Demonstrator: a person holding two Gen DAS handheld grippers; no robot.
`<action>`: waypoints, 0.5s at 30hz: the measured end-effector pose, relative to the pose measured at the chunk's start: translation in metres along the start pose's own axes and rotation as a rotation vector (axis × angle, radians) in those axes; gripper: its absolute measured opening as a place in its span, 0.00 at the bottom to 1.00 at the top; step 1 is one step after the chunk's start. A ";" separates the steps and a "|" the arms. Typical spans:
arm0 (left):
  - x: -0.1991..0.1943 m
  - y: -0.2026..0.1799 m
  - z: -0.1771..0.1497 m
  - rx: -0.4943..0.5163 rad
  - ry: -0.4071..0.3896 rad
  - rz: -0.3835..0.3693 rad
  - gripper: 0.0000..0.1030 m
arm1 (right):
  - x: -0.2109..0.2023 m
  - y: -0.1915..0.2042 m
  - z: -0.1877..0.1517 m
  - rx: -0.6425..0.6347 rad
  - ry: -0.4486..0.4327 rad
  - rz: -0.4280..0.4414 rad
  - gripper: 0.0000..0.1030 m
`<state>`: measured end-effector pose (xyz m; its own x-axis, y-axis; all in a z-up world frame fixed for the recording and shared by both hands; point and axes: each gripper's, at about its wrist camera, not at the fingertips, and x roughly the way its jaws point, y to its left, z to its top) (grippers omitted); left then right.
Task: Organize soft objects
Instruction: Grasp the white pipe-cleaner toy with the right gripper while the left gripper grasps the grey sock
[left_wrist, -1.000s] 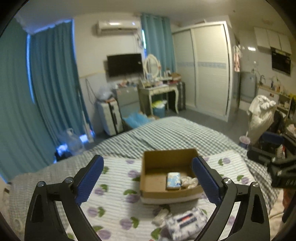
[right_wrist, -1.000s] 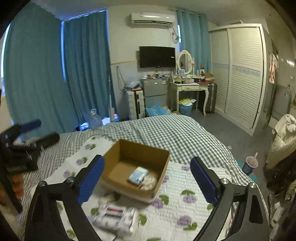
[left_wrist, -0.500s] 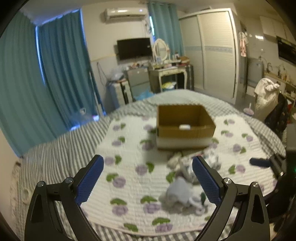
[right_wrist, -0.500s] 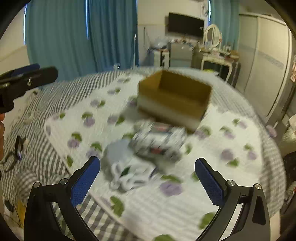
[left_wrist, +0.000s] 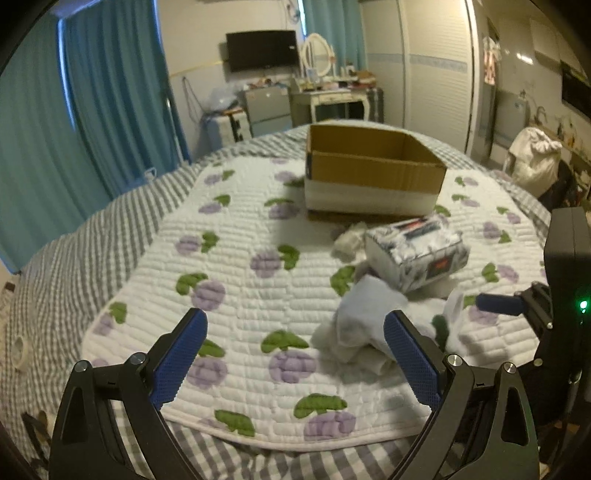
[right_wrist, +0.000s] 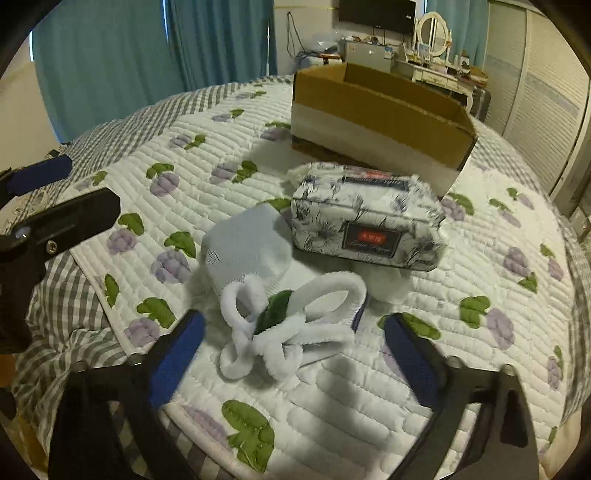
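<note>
An open cardboard box stands on the quilt; it also shows in the right wrist view. In front of it lie a floral tissue pack, a pale blue sock, a small white cloth and a fluffy white looped band. My left gripper is open and empty, low over the quilt left of the sock. My right gripper is open, its jaws on either side of the white band, not touching it.
The white quilt with purple fruit print covers a grey checked bed. Teal curtains hang at the left. A dressing table, a TV and a wardrobe stand beyond the bed.
Both grippers have pulled back from above the box and dropped low toward the near edge of the quilt. The soft items now lie close in front of them.
</note>
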<state>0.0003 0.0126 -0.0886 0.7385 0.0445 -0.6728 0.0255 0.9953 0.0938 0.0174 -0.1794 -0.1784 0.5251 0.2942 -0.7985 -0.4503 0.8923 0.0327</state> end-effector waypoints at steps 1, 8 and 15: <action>0.004 0.002 -0.002 -0.009 0.009 -0.008 0.95 | 0.003 0.000 -0.001 0.003 0.004 0.003 0.76; 0.028 -0.002 -0.006 -0.020 0.060 -0.048 0.95 | -0.015 -0.024 0.001 0.074 -0.049 0.024 0.60; 0.056 -0.037 -0.005 0.024 0.122 -0.149 0.95 | -0.038 -0.062 0.015 0.137 -0.128 -0.032 0.60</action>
<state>0.0368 -0.0215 -0.1334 0.6379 -0.0917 -0.7647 0.1456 0.9893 0.0028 0.0358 -0.2412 -0.1410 0.6293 0.2984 -0.7176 -0.3337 0.9377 0.0973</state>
